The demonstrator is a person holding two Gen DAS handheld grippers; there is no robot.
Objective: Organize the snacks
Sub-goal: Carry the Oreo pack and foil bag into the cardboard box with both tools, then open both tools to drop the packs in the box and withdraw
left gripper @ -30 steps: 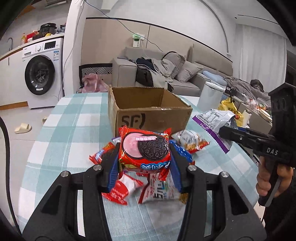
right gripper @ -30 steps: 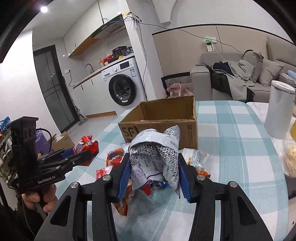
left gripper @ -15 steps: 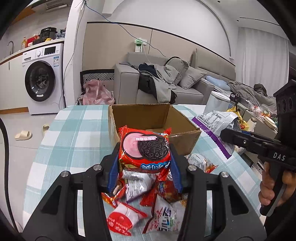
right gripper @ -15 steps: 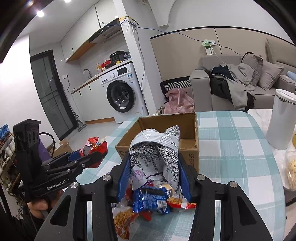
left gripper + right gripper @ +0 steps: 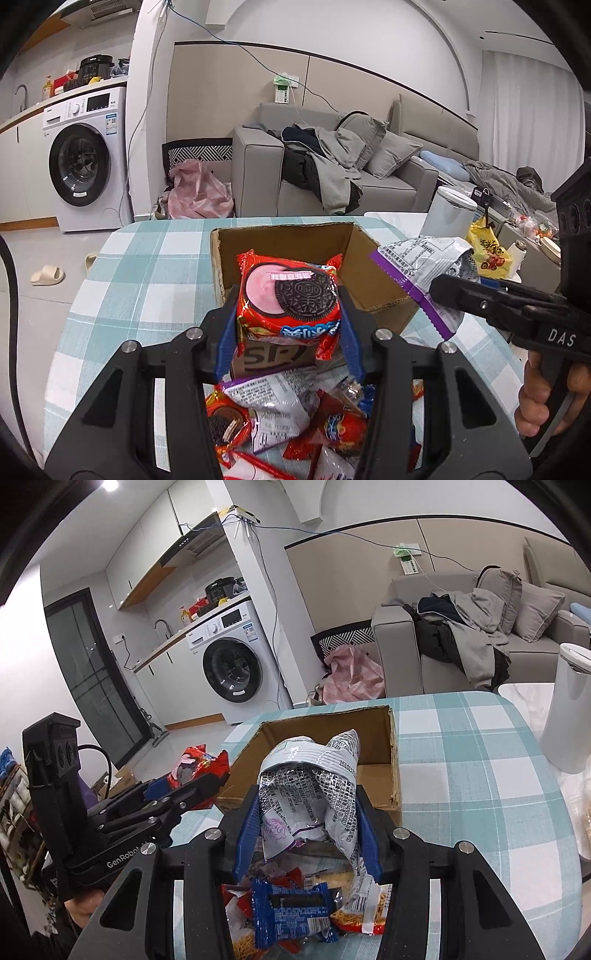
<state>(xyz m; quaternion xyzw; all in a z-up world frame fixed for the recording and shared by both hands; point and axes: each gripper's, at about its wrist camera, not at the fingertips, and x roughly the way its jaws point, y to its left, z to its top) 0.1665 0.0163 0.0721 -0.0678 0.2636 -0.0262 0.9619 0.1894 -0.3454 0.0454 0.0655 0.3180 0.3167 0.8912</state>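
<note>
My left gripper (image 5: 290, 332) is shut on a red Oreo pack (image 5: 290, 295) and holds it above the near wall of an open cardboard box (image 5: 373, 273). My right gripper (image 5: 308, 830) is shut on a silver and purple snack bag (image 5: 310, 794), held above the same box (image 5: 376, 771) at its near edge. The right gripper with its bag (image 5: 424, 266) shows at the right in the left wrist view. The left gripper with the Oreo pack (image 5: 195, 764) shows at the left in the right wrist view. A pile of loose snack packets (image 5: 295, 417) lies on the table below both grippers.
The table has a teal checked cloth (image 5: 147, 280). A white cylindrical bin (image 5: 569, 709) stands past the table's right edge. A yellow bag (image 5: 487, 254) sits to the right. A sofa (image 5: 332, 177) and a washing machine (image 5: 85, 162) stand behind.
Both grippers have risen and moved forward with their packs, from above the snack pile to over the box's near edge. The box interior now shows from above.
</note>
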